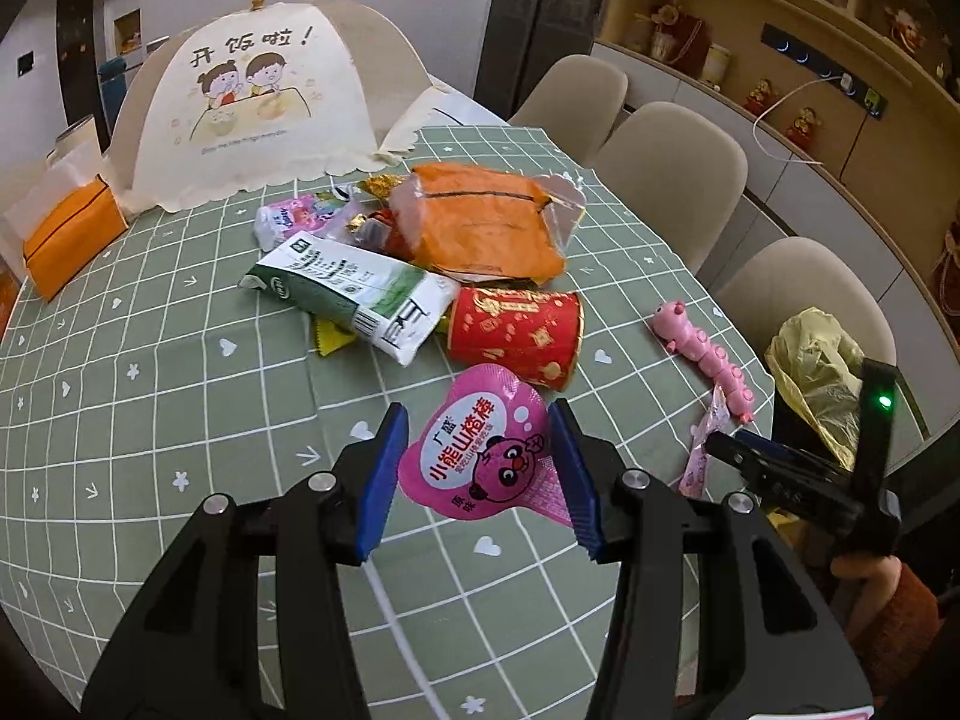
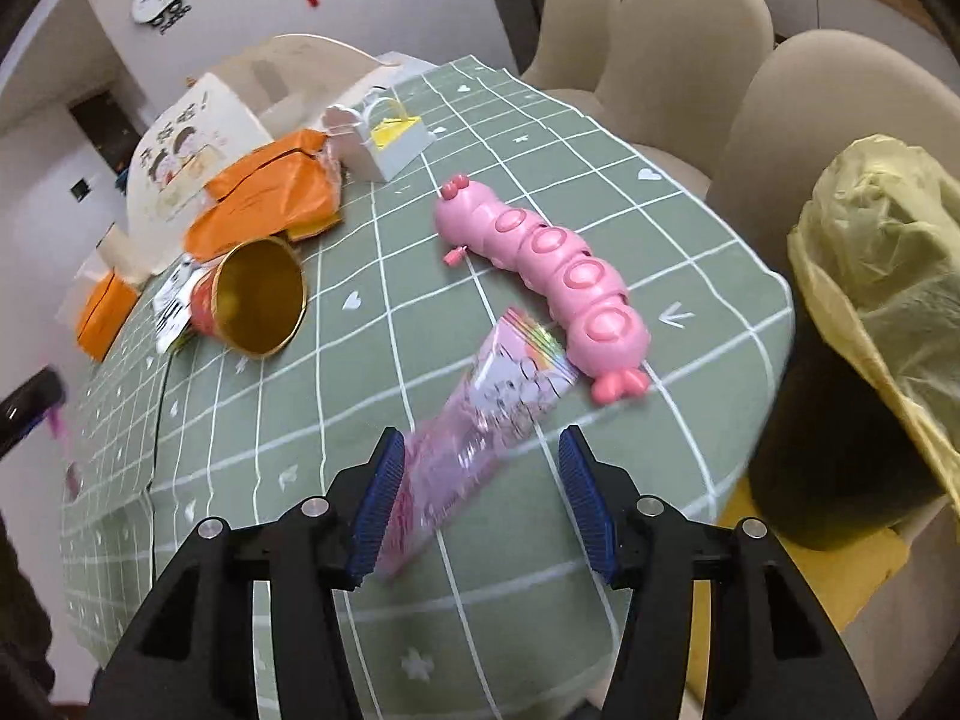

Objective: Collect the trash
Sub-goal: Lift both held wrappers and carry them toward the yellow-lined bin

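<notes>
My left gripper (image 1: 480,474) is open, its blue pads on either side of a pink heart-shaped snack wrapper (image 1: 480,450) lying on the green checked tablecloth (image 1: 180,390). Beyond it lie a red paper cup (image 1: 516,333) on its side, a green-white milk carton (image 1: 354,288) and an orange wrapper (image 1: 486,222). My right gripper (image 2: 480,495) is open over a long pink transparent wrapper (image 2: 480,420), which lies between the pads. The right gripper also shows in the left wrist view (image 1: 792,468). A bin lined with a yellow bag (image 2: 882,276) stands beside the table at right.
A pink caterpillar toy (image 2: 552,264) lies just past the long wrapper. A food cover (image 1: 252,102), an orange tissue box (image 1: 72,234) and a small white gift bag (image 2: 384,138) stand at the far side. Beige chairs (image 1: 672,174) line the right edge.
</notes>
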The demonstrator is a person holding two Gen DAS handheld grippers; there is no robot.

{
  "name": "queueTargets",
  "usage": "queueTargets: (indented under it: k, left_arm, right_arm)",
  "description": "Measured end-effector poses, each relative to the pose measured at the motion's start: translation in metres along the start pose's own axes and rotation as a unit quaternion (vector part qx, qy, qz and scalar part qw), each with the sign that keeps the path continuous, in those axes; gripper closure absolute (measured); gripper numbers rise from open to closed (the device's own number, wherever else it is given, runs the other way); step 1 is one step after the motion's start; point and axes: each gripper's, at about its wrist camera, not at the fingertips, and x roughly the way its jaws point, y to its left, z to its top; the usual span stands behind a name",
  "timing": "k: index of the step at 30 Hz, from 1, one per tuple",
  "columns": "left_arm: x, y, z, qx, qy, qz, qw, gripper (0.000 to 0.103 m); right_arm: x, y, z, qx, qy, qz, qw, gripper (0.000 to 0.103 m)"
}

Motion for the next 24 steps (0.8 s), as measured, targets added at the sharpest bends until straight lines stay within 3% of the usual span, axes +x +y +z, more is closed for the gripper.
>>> queueTargets:
  k: [4, 5, 6, 9, 10, 13, 19, 24]
  left_arm:
    - [-0.004, 0.007, 0.003, 0.002, -0.006, -0.004, 1.0, 0.058]
    - [-0.004, 0.008, 0.004, 0.003, -0.007, -0.006, 1.0, 0.058]
    - [-0.004, 0.008, 0.004, 0.004, -0.008, -0.008, 0.9999, 0.058]
    - [0.0, 0.006, 0.003, 0.005, -0.004, -0.017, 0.9998, 0.058]
    - [0.001, 0.004, 0.003, 0.006, -0.002, -0.02, 0.9998, 0.058]
    - [0.004, -0.007, 0.004, 0.014, 0.0, -0.033, 0.9994, 0.058]
    - [-0.004, -0.055, 0.023, 0.063, -0.036, -0.065, 0.9953, 0.058]
    - [-0.002, -0.125, 0.049, 0.11, -0.057, -0.105, 0.9867, 0.058]
  right_arm:
    - [0.014, 0.009, 0.012, 0.003, 0.002, 0.002, 1.0, 0.052]
    - [0.015, 0.011, 0.015, 0.003, 0.006, 0.004, 1.0, 0.06]
    - [0.017, 0.012, 0.015, -0.001, 0.015, 0.007, 1.0, 0.076]
    - [0.007, 0.016, 0.012, -0.022, 0.015, 0.014, 1.0, 0.081]
    - [0.004, 0.016, 0.011, -0.026, 0.014, 0.016, 0.999, 0.088]
    - [-0.026, 0.018, 0.009, -0.042, -0.01, 0.028, 0.999, 0.088]
    - [-0.103, 0.002, 0.021, -0.048, -0.092, 0.037, 0.994, 0.088]
    - [-0.167, -0.035, 0.016, -0.048, -0.157, -0.001, 0.986, 0.088]
